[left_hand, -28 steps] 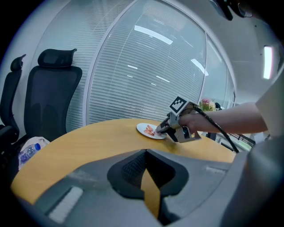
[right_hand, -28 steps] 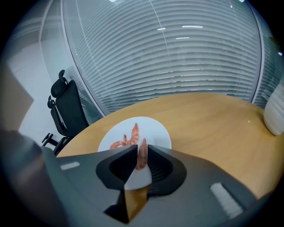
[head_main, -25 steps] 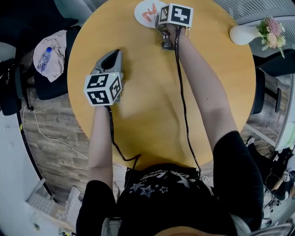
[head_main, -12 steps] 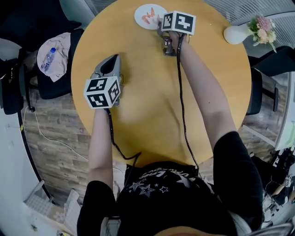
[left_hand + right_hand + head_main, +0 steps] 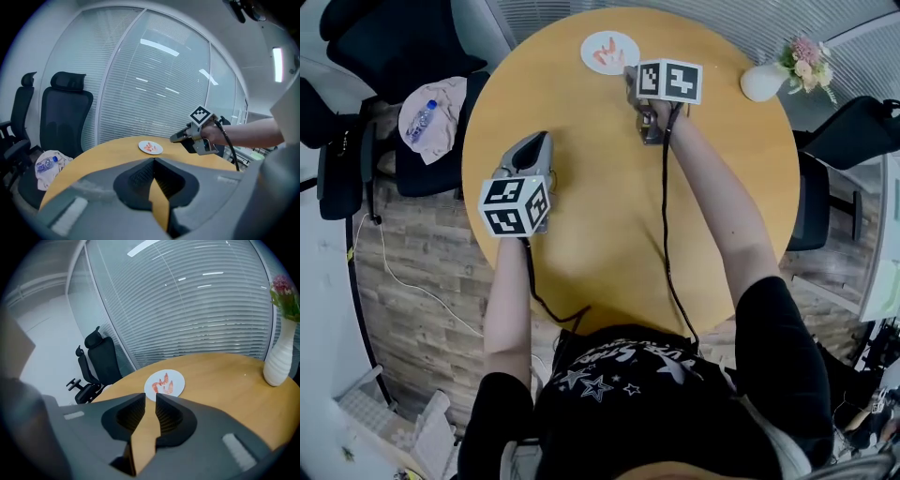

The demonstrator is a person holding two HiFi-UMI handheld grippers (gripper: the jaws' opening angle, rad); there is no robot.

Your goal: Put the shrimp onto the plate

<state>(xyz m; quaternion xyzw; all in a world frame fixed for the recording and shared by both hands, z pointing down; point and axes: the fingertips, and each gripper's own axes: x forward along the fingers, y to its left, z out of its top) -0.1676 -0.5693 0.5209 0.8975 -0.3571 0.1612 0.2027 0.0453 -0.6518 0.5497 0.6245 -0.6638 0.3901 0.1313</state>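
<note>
A small white plate (image 5: pixel 610 52) lies at the far edge of the round wooden table (image 5: pixel 609 234), with orange shrimp (image 5: pixel 606 52) on it. My right gripper (image 5: pixel 630 77) hovers just short of the plate, nothing between its jaws; a narrow gap shows between them in the right gripper view (image 5: pixel 150 395), where the plate (image 5: pixel 165 383) and shrimp (image 5: pixel 164 382) lie right ahead. My left gripper (image 5: pixel 539 141) rests lower left over bare table, jaws closed tip to tip (image 5: pixel 153 160) and holding nothing. The left gripper view shows the plate (image 5: pixel 150 147) far off, beside the right gripper (image 5: pixel 177 137).
A white vase (image 5: pixel 764 82) with pink flowers stands at the table's far right edge, also in the right gripper view as the vase (image 5: pixel 280 362). Black office chairs (image 5: pixel 394 42) ring the table; one at left carries a cloth and a water bottle (image 5: pixel 420 120).
The right gripper has drawn back from the plate toward me, leaving the shrimp on it. The head camera shifted, so the table sits lower in view. The left gripper stayed put.
</note>
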